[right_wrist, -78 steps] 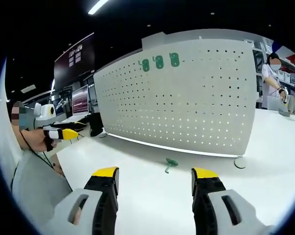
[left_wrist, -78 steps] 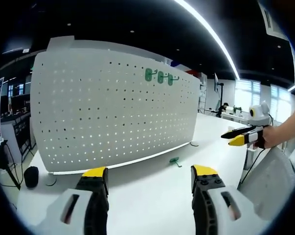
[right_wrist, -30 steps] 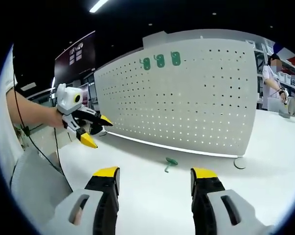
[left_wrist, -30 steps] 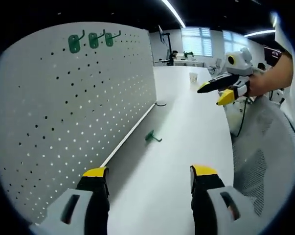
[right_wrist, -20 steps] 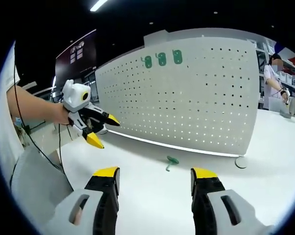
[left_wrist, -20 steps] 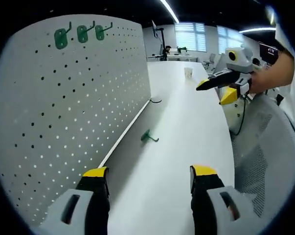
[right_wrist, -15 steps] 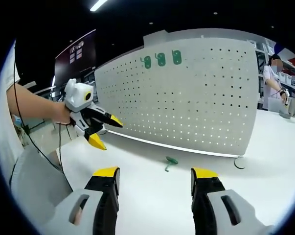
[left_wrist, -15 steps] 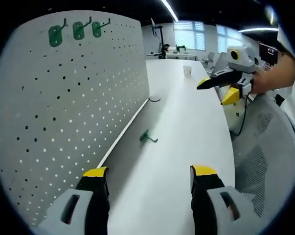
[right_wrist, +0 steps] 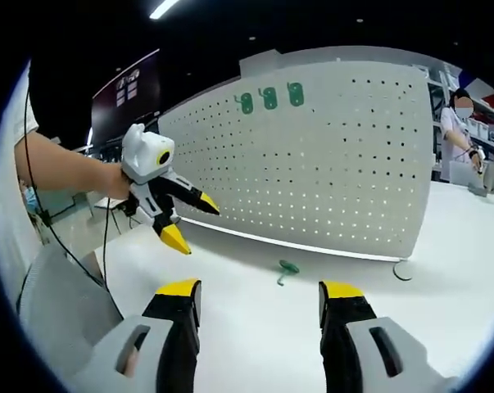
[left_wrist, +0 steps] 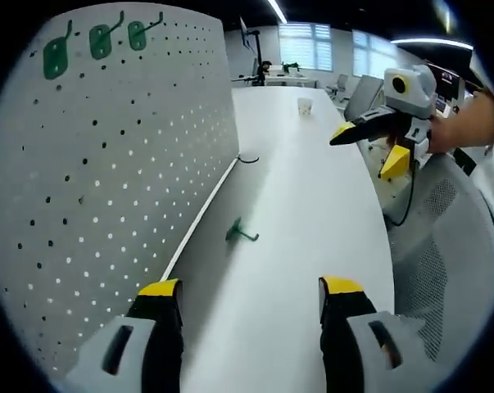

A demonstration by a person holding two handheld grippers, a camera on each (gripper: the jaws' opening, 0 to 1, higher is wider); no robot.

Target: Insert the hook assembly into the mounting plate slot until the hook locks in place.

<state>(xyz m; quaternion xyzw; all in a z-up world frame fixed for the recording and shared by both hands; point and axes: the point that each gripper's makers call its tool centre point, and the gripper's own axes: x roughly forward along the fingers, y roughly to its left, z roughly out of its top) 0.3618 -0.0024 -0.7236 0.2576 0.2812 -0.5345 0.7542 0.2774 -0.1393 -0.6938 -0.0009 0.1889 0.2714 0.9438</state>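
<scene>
The loose green hook [right_wrist: 287, 269] lay on the white table [right_wrist: 255, 327], just in front of the pegboard [right_wrist: 328, 164], near the frame centre. The left gripper [right_wrist: 189, 221] was at centre left, jaws wide. The right gripper [right_wrist: 259, 299] was also wide and empty.

One white pegboard [right_wrist: 312, 155], upright on one white table [right_wrist: 255, 327]. Three green hooks [right_wrist: 269, 97] hung in a row near its top edge. One loose green hook [right_wrist: 287, 269] lying on the table. Two grippers, left [right_wrist: 188, 221] and right [left_wrist: 378, 147]. One paper cup [left_wrist: 304, 106] far down the table.
</scene>
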